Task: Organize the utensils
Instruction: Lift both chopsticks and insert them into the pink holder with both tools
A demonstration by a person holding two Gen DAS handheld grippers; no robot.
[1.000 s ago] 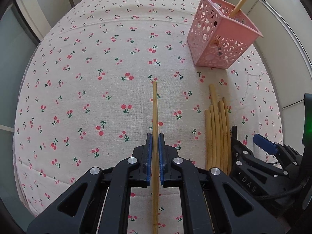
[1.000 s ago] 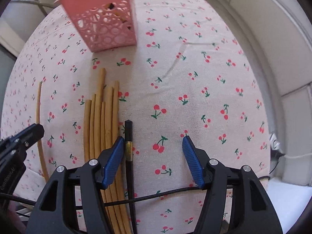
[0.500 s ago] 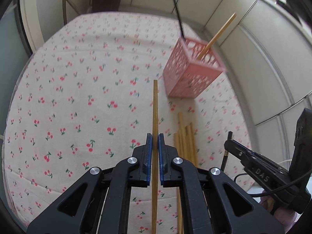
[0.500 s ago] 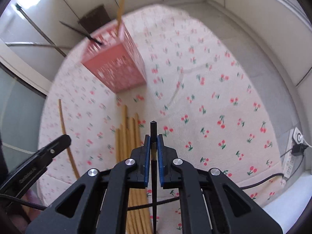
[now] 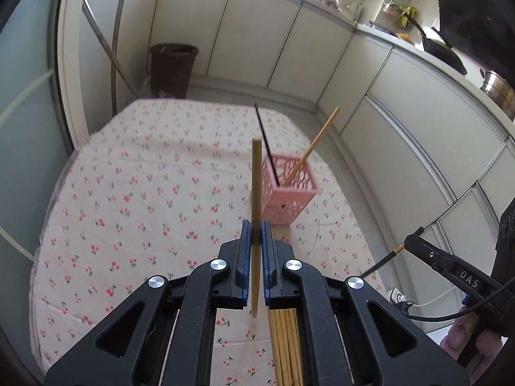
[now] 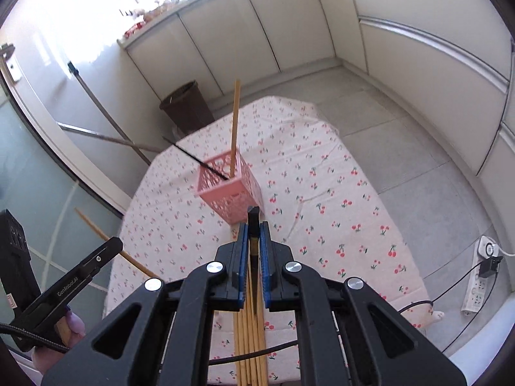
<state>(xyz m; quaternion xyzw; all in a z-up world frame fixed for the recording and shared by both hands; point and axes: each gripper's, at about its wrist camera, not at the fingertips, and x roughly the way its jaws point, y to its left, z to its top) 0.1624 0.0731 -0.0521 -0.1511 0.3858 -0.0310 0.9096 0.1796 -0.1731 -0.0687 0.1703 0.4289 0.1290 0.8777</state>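
Chopsticks are held in both grippers, one in each. The left gripper [image 5: 253, 236] has its blue pads pressed on a light wooden chopstick [image 5: 256, 189], which passes between the jaws and stands out far in front of them, with its tip seen over the left edge of the pink basket [image 5: 291, 197]. The right gripper [image 6: 254, 236] is closed on a black chopstick [image 6: 253, 225] with a small gold band; only a short end comes out beyond the pads, and it points toward the near corner of the basket. Both grippers are above the cherry-print tablecloth [image 5: 135, 199], not touching it. Under and behind the jaws, a bundle of wooden chopsticks [image 6: 249, 347] lies flat on the cloth, side by side, on the near side of the basket. The basket is a square holder with a pattern of holes, and it stands upright on the cloth. Inside it are two chopsticks: a black one [image 6: 196, 160] that leans to the left, and a wooden one [image 6: 235, 128] that stands almost upright in the right wrist view. A dark bin [image 5: 173, 69] stands on the floor beyond the table.
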